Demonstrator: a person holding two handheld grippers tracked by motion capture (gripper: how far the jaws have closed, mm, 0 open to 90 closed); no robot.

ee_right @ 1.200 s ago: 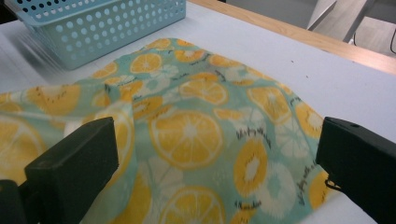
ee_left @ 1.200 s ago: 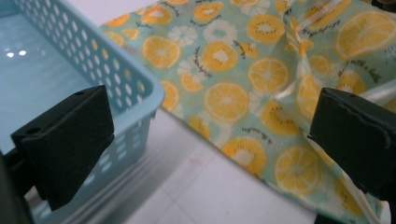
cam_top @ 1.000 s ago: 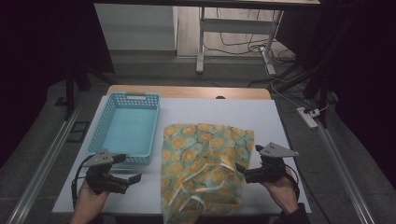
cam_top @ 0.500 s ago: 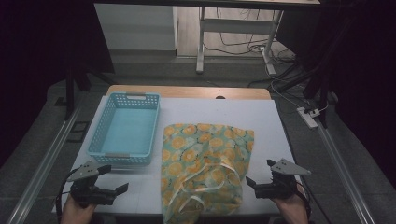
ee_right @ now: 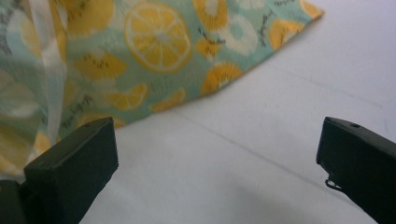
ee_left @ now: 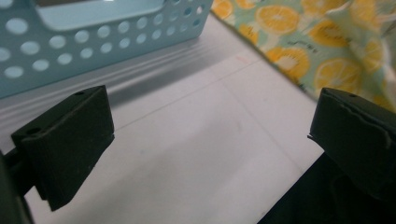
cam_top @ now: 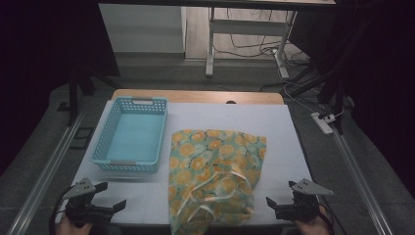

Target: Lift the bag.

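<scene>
A folded cloth (cam_top: 214, 171) printed with orange slices on pale green, with white straps, lies on the white table (cam_top: 279, 132) and hangs over its front edge. My left gripper (cam_top: 110, 201) hovers open at the front left corner, apart from the cloth (ee_left: 299, 42). Near the front right corner my right gripper (cam_top: 274, 204) is open too, just right of the cloth (ee_right: 140, 60). Nothing sits between either pair of jaws.
A light blue perforated basket (cam_top: 131, 134) stands empty on the table's left half, its wall (ee_left: 93, 37) close ahead of the left gripper. Metal rails run along both table sides. A desk frame and cables lie on the floor beyond.
Both grippers have drawn back toward the table's front edge and away from the cloth. The cloth and basket have stayed put.
</scene>
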